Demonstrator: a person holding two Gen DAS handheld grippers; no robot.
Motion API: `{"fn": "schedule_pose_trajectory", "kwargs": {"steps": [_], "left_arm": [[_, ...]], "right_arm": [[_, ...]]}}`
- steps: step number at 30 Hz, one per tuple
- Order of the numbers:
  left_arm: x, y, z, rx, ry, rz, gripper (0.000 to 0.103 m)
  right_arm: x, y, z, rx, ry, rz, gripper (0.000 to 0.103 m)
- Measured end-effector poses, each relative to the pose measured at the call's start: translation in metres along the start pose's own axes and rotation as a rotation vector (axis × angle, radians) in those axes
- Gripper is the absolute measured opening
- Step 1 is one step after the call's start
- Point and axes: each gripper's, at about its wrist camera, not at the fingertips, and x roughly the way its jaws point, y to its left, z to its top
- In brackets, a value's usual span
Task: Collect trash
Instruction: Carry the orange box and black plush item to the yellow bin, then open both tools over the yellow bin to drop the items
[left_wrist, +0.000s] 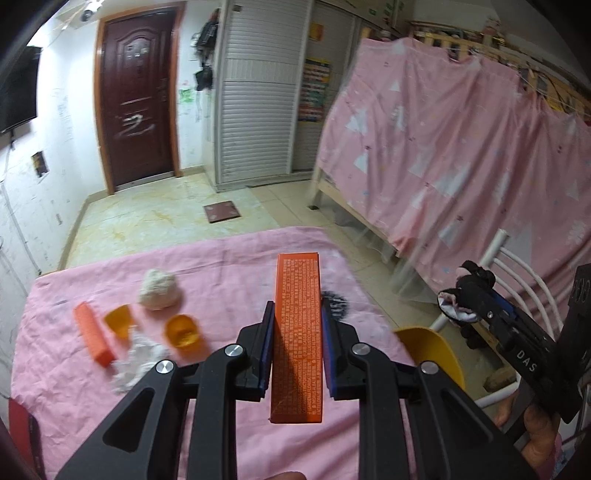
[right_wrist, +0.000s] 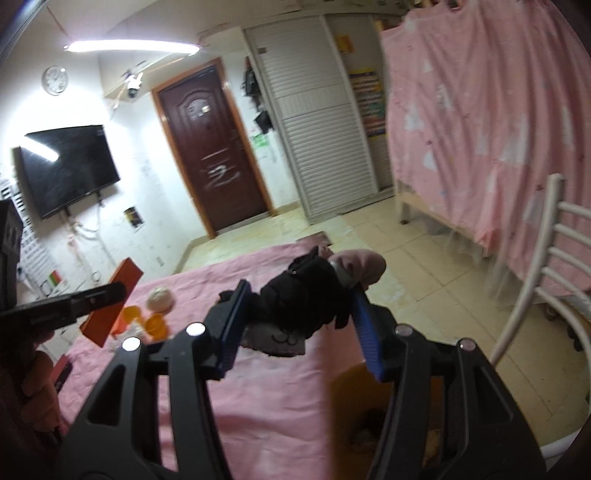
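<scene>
My left gripper (left_wrist: 297, 314) is shut on a long orange box (left_wrist: 297, 332) and holds it above the pink-clothed table (left_wrist: 221, 266). It also shows in the right wrist view (right_wrist: 110, 302). My right gripper (right_wrist: 299, 295) is shut on a black and pink bundle of cloth (right_wrist: 310, 291), held over the table's right edge; the bundle also shows in the left wrist view (left_wrist: 465, 291). On the table lie a second orange box (left_wrist: 92, 338), two orange cups (left_wrist: 183, 330), a white paper wad (left_wrist: 159, 290) and crumpled clear plastic (left_wrist: 136, 360).
A yellow bin (left_wrist: 432, 350) stands beside the table's right edge, below my right gripper (right_wrist: 369, 406). A white chair (right_wrist: 546, 280) is at the right. A bed with a pink curtain (left_wrist: 461, 155) fills the right side. A door and wardrobe stand behind.
</scene>
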Motion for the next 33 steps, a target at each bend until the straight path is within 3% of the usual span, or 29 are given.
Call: {"fn": "schedule_pose_trajectory", "kwargs": {"steps": [6,11,13,23,27,33], "left_arm": [[0.017,-0.049,0.002,0.064,0.026,-0.059,0.015],[0.030,-0.084,0.003,0.097,0.052,-0.109,0.015],[0.034,-0.099,0.001,0.116,0.060,-0.124,0.015],[0.042,-0.157,-0.006,0.185,0.095,-0.265,0.017],[0.042,-0.169,-0.010,0.206,0.095,-0.264,0.030],[0.039,-0.164,-0.012,0.206,0.095,-0.236,0.032]], "right_arm": [[-0.011,-0.029,0.001,0.038,-0.021,-0.057,0.054],[-0.018,-0.045,0.001,0.071,-0.039,-0.074,0.060],[-0.023,-0.051,0.002,0.094,-0.058,-0.079,0.069],[-0.053,-0.094,0.001,0.268,-0.187,-0.120,0.072],[-0.054,-0.098,0.001,0.286,-0.195,-0.106,0.074],[-0.055,-0.095,0.003,0.267,-0.191,-0.090,0.075]]}}
